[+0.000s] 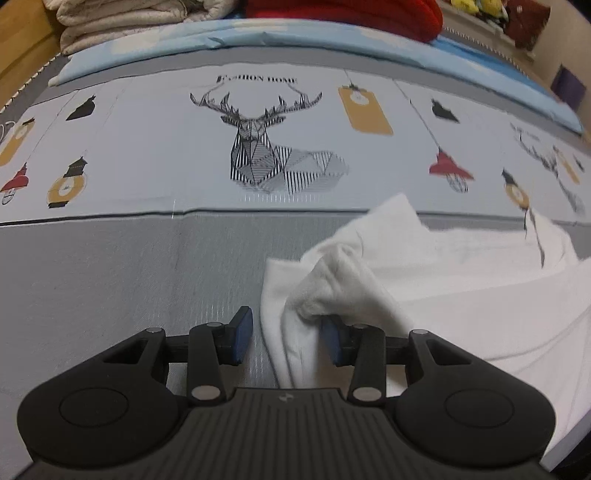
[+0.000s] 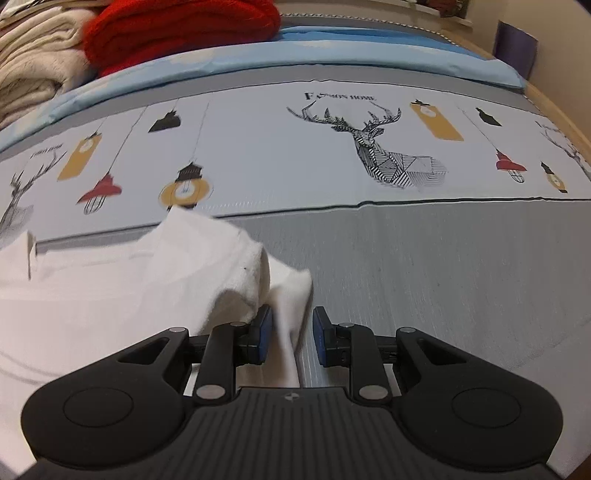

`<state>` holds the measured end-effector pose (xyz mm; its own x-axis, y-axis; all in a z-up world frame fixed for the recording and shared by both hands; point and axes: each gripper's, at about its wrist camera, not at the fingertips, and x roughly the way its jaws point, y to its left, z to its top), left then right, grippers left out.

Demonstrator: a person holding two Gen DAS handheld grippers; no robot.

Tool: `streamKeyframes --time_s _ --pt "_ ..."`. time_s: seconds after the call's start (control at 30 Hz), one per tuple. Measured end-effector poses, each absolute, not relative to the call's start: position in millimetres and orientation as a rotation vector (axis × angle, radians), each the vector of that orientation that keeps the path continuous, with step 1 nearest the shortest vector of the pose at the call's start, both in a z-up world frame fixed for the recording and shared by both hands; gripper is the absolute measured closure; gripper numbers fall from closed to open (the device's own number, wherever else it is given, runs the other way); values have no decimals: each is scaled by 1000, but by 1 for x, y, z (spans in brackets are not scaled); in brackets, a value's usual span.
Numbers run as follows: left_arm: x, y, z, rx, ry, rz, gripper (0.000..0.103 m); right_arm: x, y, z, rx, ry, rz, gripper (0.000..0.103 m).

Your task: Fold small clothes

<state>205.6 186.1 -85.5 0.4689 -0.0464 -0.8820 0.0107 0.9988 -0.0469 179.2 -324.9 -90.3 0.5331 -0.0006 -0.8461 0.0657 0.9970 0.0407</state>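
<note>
While the white garment [image 1: 461, 280] lies spread on the grey band of a printed bed cover [image 1: 110, 266], the left gripper [image 1: 288, 341] stands over the garment's left edge with its blue pads apart; a bunched fold of the white cloth drapes over the right-hand pad [image 1: 330, 341], and the left-hand pad sits clear above bare grey cover, so nothing is clamped. Beyond it the cover shows a striped stag print [image 1: 266, 147] and hanging lamps, with a folded cream blanket [image 1: 122, 22] and a red knit [image 1: 343, 16] at the far edge. Over the garment's right edge, the right gripper [image 2: 291, 341] is likewise unclenched: white cloth hangs between its pads, resting against the left one, with a gap before the other.
</note>
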Motion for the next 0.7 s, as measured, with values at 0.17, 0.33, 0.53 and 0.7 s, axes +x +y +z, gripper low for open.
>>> streamKeyframes --time_s 0.17,0.33,0.53,0.7 --pt "214 193 -83 -110 1040 -51 61 195 -329 -91 142 978 -79 78" --pt "219 212 -78 -237 1003 -27 67 206 -339 -90 226 938 -135 78" --pt "219 200 -82 -183 1018 -93 67 213 -332 -93 272 964 -35 78" --pt "222 196 -82 -179 1010 -112 95 215 -327 -93 271 977 13 78"
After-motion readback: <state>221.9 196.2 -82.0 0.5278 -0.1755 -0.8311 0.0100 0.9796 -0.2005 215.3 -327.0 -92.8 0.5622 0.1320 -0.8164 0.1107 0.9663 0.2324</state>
